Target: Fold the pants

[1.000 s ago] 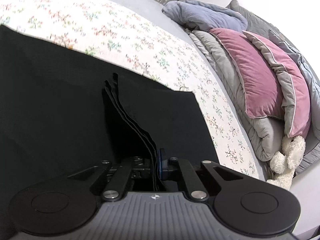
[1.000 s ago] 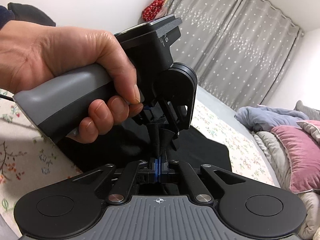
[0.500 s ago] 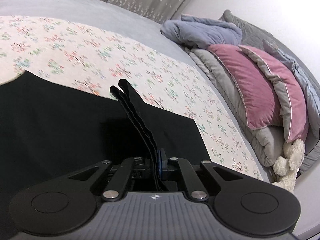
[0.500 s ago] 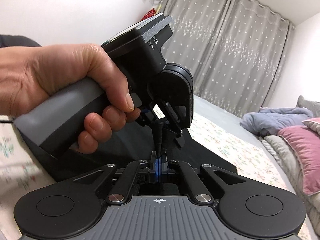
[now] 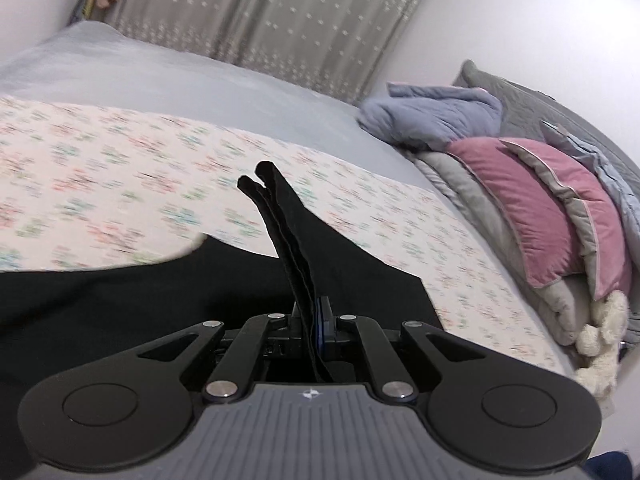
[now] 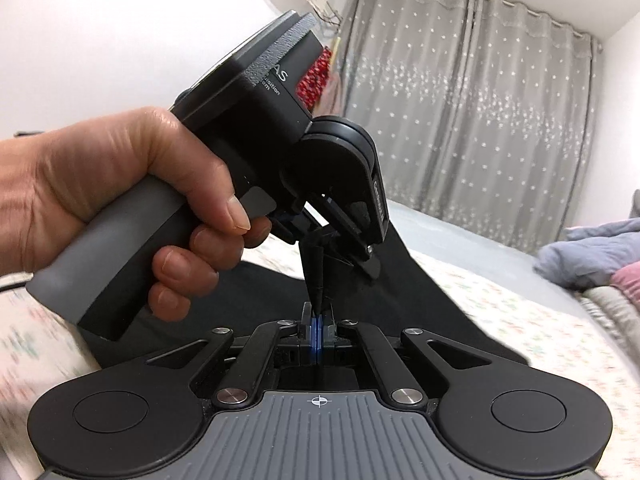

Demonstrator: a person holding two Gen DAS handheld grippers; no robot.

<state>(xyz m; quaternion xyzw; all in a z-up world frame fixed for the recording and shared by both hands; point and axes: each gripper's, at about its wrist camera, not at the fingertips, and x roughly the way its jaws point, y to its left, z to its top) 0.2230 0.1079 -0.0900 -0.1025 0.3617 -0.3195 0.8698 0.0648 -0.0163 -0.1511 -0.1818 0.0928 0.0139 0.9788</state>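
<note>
The black pants (image 5: pixel 120 312) lie spread on the bed's floral sheet (image 5: pixel 100 184), with one edge lifted off it. In the left wrist view a layered fold of that edge rises toward 12 o'clock, its two rounded tips standing free above the sheet. The left gripper (image 5: pixel 316 320) is pressed together on this fold, the cloth pinched between its blue pads. In the right wrist view the right gripper (image 6: pixel 318 320) is likewise closed, pinching a narrow pleat of the pants (image 6: pixel 420 288) that runs up to the left gripper just ahead at 12 o'clock. A hand (image 6: pixel 120 184) at 9 o'clock grasps that gripper's grey handle. At 3 o'clock in the left view a pink pillow (image 5: pixel 532 208), grey quilts and a white plush toy (image 5: pixel 604 340) are heaped. Grey starred curtains (image 6: pixel 480 120) hang behind.
</note>
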